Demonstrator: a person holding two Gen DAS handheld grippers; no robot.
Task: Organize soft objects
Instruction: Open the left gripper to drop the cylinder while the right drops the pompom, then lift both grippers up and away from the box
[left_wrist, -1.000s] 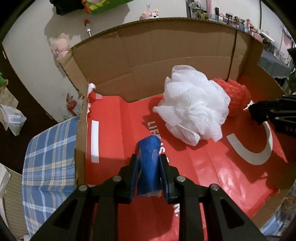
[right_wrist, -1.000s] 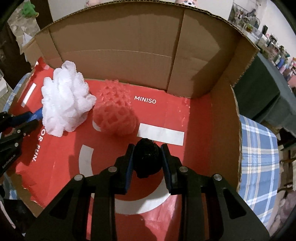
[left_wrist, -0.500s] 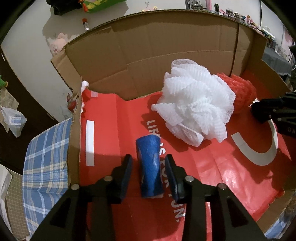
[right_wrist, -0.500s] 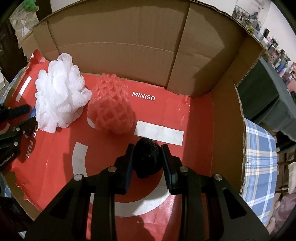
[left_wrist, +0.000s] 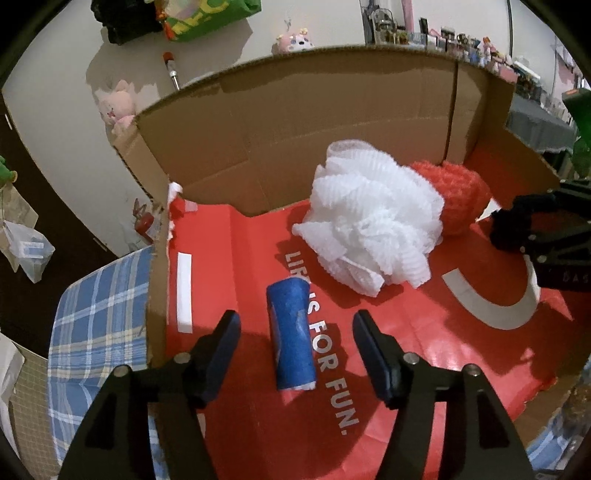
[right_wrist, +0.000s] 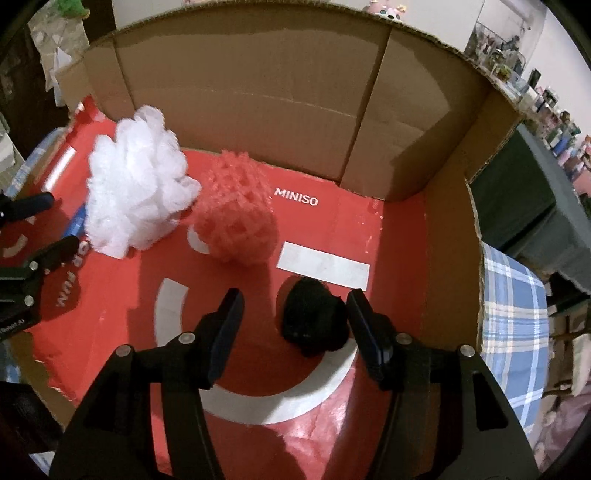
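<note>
A blue roll (left_wrist: 291, 338) lies on the red liner of a cardboard box (left_wrist: 295, 122), between the fingers of my left gripper (left_wrist: 293, 345), whose jaws are opening and do not touch it. A black fuzzy ball (right_wrist: 314, 319) rests on the liner between the fingers of my right gripper (right_wrist: 293, 326), whose jaws are also opening; the ball sits close against the right finger. A white mesh puff (left_wrist: 369, 216) (right_wrist: 135, 201) and a red net puff (left_wrist: 458, 195) (right_wrist: 236, 221) sit side by side near the back wall.
The box walls (right_wrist: 295, 92) rise at the back and right. A blue checked cloth (left_wrist: 99, 317) (right_wrist: 513, 317) lies under the box on both sides. Plush toys (left_wrist: 118, 107) and cluttered shelves (left_wrist: 461, 37) stand beyond. The other gripper (left_wrist: 546, 240) shows at the right edge.
Both grippers have spread their jaws and let go: the blue roll and the black ball now lie on the red liner instead of being pinched.
</note>
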